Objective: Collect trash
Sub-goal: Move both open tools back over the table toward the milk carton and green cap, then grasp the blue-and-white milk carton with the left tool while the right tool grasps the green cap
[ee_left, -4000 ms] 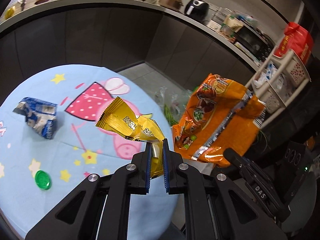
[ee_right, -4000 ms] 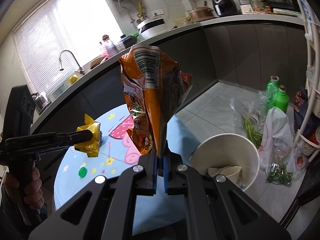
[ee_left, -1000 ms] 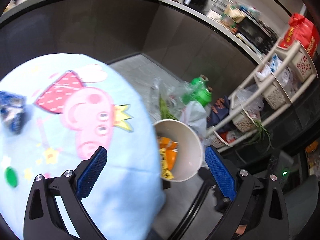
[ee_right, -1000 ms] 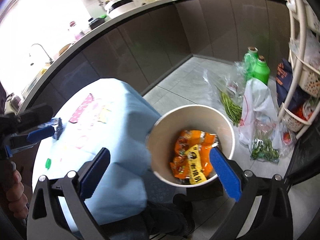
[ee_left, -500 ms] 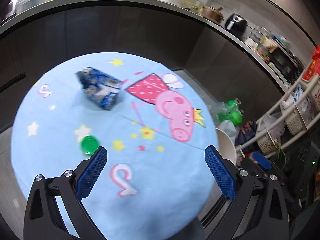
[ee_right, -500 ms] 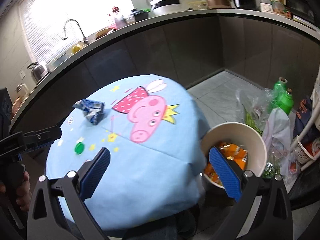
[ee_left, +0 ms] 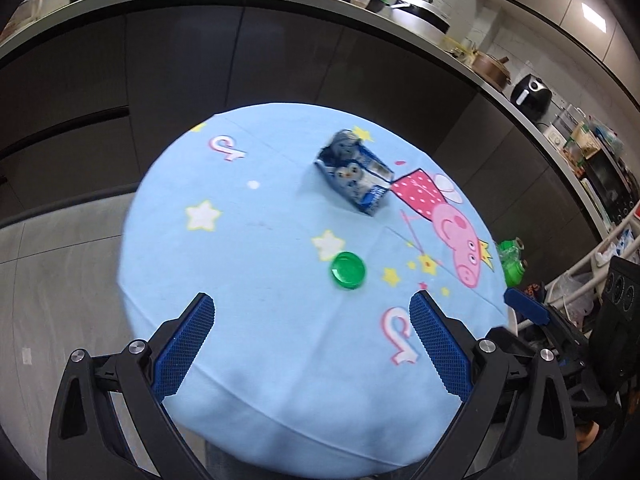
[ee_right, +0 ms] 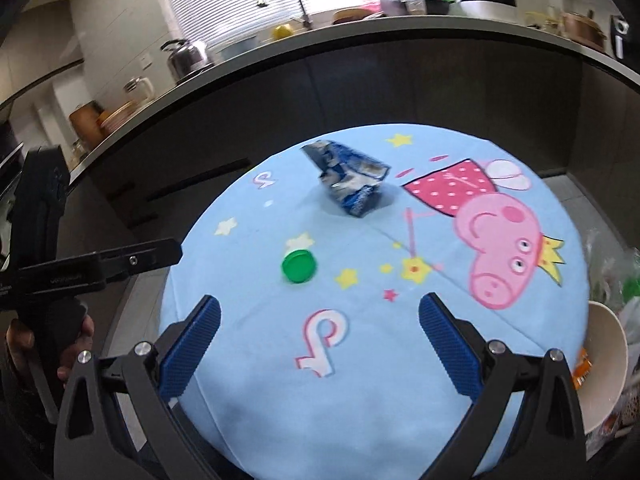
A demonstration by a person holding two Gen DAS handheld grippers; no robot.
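On the desk [ee_right: 400, 380], a crumpled blue carton [ee_right: 348, 184] and green cap [ee_right: 299, 266] remain; orange wrappers [ee_right: 582, 368] already sit in the bin [ee_right: 604, 364]. Both hand-held grippers, left [ee_left: 312, 344] and right [ee_right: 320, 344], gape empty.

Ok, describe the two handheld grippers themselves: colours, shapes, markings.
Both the left gripper and the right gripper have black angular linkage arms with silver round bolts, and fingers faced with blue cross-hatched pads. In the right view, the left one's black pistol-style body carries small faint lettering, unreadable.
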